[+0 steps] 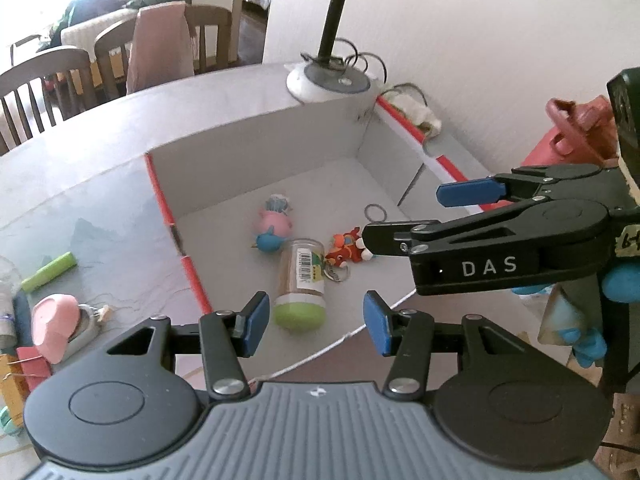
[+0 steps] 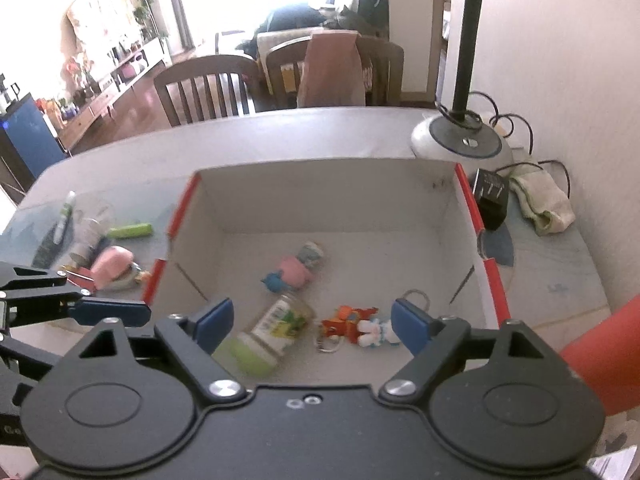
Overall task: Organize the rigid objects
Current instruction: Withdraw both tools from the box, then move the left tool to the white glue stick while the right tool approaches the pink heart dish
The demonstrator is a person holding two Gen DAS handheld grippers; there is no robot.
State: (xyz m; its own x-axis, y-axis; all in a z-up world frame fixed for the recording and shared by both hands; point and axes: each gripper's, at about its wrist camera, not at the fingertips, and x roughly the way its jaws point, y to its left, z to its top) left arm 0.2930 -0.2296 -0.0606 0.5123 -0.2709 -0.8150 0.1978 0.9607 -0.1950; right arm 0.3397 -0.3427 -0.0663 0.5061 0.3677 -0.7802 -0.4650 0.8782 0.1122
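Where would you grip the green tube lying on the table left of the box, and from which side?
Grip the green tube across its middle, coming from above: it lies flat on the table, a slim cylinder with bare surface along both long sides. The open left gripper seems nearer.

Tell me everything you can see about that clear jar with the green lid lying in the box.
The clear plastic jar with a rounded lime-green lid lies on its side on the floor of the open white cardboard box with red edges, lid toward the cameras. It looks filled with a brownish powder and carries a label with a barcode and a green-and-yellow picture. Its base end sits right by the blue bird-shaped toy; the red-orange keychain figure lies close alongside. Neither gripper touches it.
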